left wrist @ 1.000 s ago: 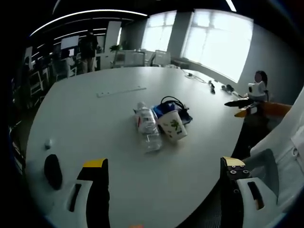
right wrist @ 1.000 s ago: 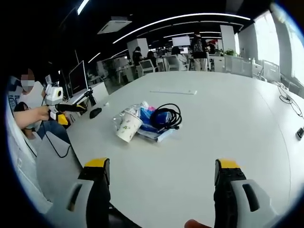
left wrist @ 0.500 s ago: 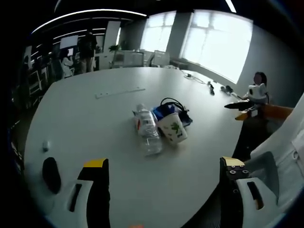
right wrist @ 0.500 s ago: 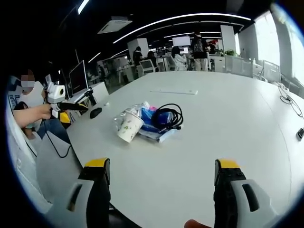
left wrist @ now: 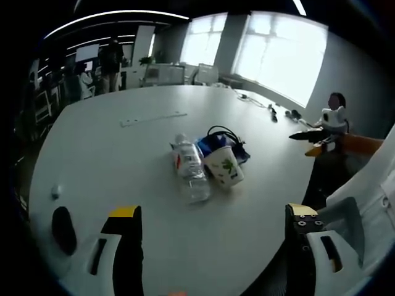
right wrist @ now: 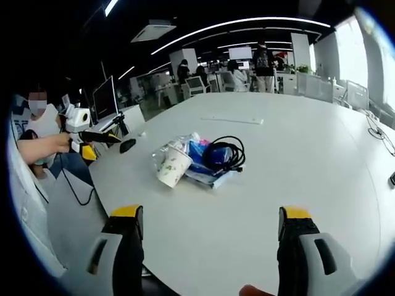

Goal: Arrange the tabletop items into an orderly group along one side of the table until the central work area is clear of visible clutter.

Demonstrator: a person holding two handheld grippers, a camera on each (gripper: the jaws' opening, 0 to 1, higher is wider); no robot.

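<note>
Both tools hang over the near edge of the big white bench [left wrist: 92,148], and neither has reached anything yet. The left gripper [left wrist: 213,225] has its jaws spread wide with nothing between them; the right gripper [right wrist: 207,225] is likewise wide open and empty.

The clutter sits in one loose heap near the middle of the bench: a clear plastic bottle [left wrist: 188,168] lying on its side, a tipped paper cup [left wrist: 224,168] with a green print touching it, and behind them a blue bundle [right wrist: 199,153] with a coiled black cable [right wrist: 223,154] on top. A dark computer mouse [left wrist: 63,226] lies well apart, near the bench edge by the left gripper, and a long pale strip [left wrist: 154,117] lies farther back.

Over the last second very little has shifted. In the right gripper view the heap has drifted slightly toward the centre and sits a touch larger, so I judge that hand is easing toward it; the left has barely moved. The heap itself looks undisturbed, so the tidying has not really begun.
</note>
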